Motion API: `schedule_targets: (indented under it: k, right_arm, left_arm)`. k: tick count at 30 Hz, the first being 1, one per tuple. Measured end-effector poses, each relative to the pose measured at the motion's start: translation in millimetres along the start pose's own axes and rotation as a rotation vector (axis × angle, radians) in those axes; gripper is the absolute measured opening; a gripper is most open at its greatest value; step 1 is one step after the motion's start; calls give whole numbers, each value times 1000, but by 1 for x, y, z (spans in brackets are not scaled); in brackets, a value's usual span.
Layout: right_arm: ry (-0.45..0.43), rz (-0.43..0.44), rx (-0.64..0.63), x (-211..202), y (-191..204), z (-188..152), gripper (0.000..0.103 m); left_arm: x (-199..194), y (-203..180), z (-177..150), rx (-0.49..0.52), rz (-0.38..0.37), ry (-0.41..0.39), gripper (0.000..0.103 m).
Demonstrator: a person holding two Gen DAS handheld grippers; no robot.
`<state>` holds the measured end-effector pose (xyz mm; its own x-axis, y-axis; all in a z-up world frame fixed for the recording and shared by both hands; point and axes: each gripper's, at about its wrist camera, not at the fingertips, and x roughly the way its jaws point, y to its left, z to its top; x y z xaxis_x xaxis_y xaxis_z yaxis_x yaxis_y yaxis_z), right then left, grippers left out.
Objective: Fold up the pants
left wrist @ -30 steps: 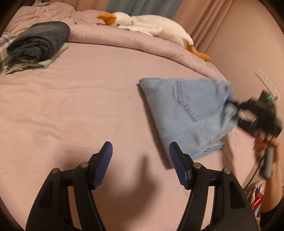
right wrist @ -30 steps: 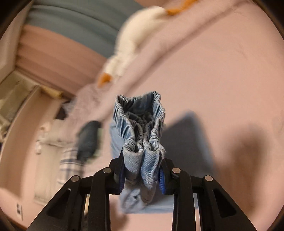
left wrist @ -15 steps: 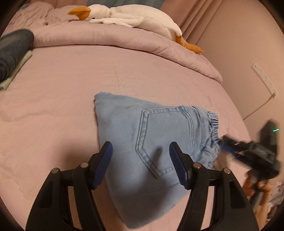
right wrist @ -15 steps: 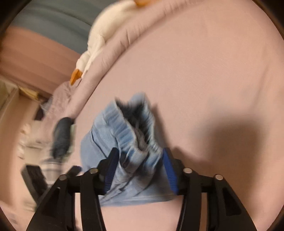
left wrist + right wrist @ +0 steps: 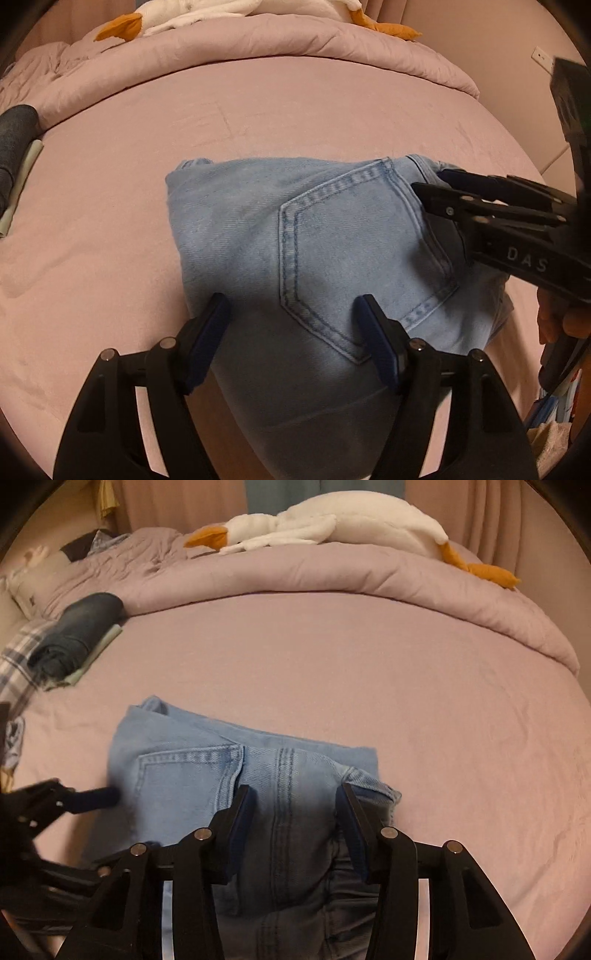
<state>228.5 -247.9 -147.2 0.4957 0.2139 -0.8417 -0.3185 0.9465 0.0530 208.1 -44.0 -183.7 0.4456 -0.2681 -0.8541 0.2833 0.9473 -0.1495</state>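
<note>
the folded pants (image 5: 295,236) lie mid-frame on the bed (image 5: 295,110). the left claw (image 5: 291,332) is opening, the right claw (image 5: 293,823) closing, nothing pinched; a snagged pad could undo the fold.

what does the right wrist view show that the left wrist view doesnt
Only the right wrist view: the goose's whole body, the plaid cloth by the dark folded pile, and the right gripper's closing jaws over the jeans. Only the left wrist view: a wall socket and the left gripper's opening jaws. Both: light jeans, plush goose, pink bed.
</note>
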Motion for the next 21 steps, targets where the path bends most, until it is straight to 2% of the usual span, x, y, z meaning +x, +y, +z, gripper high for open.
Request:
schedule_targets:
  k: [4, 6, 9, 11, 14, 17, 19, 21]
  right_arm:
    - [26, 14, 29, -11, 0, 11, 49]
    - [-18, 42, 33, -25, 3, 11, 49]
    - [-78, 142, -54, -43, 25, 10, 49]
    - [-28, 181, -94, -27, 39, 10, 49]
    - [110, 131, -108, 18, 47, 6, 49]
    - [127, 94, -149, 32, 54, 7, 48]
    - [147, 90, -147, 29, 55, 12, 48]
    - [122, 111, -108, 12, 49, 12, 48]
  left_arm:
    - [-23, -6, -22, -3, 0, -59, 72]
    - [-33, -9, -36, 0, -9, -88, 72]
    - [-26, -12, -53, -3, -3, -73, 73]
    - [-22, -10, -57, -14, -6, -68, 73]
    - [-20, -6, -53, -43, -26, -50, 73]
    - [-17, -7, -50, -37, -15, -43, 76]
    - [-19, -6, -50, -54, -20, -44, 77]
    - [-24, -4, -53, -83, -32, -48, 77]
